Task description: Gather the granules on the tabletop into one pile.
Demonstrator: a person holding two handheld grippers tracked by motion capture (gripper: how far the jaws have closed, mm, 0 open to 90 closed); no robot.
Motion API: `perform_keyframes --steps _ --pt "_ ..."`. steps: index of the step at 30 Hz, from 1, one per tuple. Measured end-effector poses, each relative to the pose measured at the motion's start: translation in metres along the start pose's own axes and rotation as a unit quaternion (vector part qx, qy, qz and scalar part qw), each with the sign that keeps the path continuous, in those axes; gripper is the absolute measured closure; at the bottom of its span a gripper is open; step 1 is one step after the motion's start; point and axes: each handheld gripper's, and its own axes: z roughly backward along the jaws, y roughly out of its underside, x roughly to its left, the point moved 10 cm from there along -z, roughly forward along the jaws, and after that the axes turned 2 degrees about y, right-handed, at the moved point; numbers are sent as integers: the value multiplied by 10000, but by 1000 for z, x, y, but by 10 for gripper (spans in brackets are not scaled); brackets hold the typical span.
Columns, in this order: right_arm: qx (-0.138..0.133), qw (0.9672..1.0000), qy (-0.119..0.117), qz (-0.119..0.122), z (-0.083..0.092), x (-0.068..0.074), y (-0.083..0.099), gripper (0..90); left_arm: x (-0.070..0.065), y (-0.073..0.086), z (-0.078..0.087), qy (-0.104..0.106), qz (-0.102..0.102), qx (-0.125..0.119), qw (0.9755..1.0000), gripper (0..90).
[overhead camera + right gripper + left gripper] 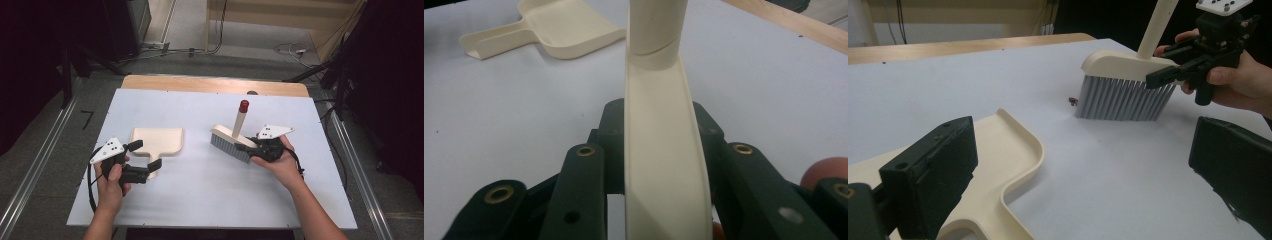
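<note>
My right claw (246,146) is clamped on the cream head of the brush (230,142), one jaw on each side of the head, as the right gripper view shows. The brush stands on its grey bristles on the white table (210,200), right of the middle, with its handle rising to a red tip.

My left claw (146,156) is spread wide, jaws well apart and pressing on nothing. It sits at the handle end of the dustpan (157,140), which lies flat on the table left of the middle, well apart from the brush. In the left gripper view one jaw hangs over the dustpan's handle and the other over bare table; I cannot tell whether either touches.

The dustpan's tray looks bare: I see nothing lying in it. A small dark red scrap (1072,101) lies on the table just beside the bristles, on the dustpan's side of the brush.
</note>
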Motion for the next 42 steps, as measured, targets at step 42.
perform_keyframes --steps 42 --pt "8 9960 864 -227 16 -45 -14 656 -1 -1 0 -2 8 11 10000 0"
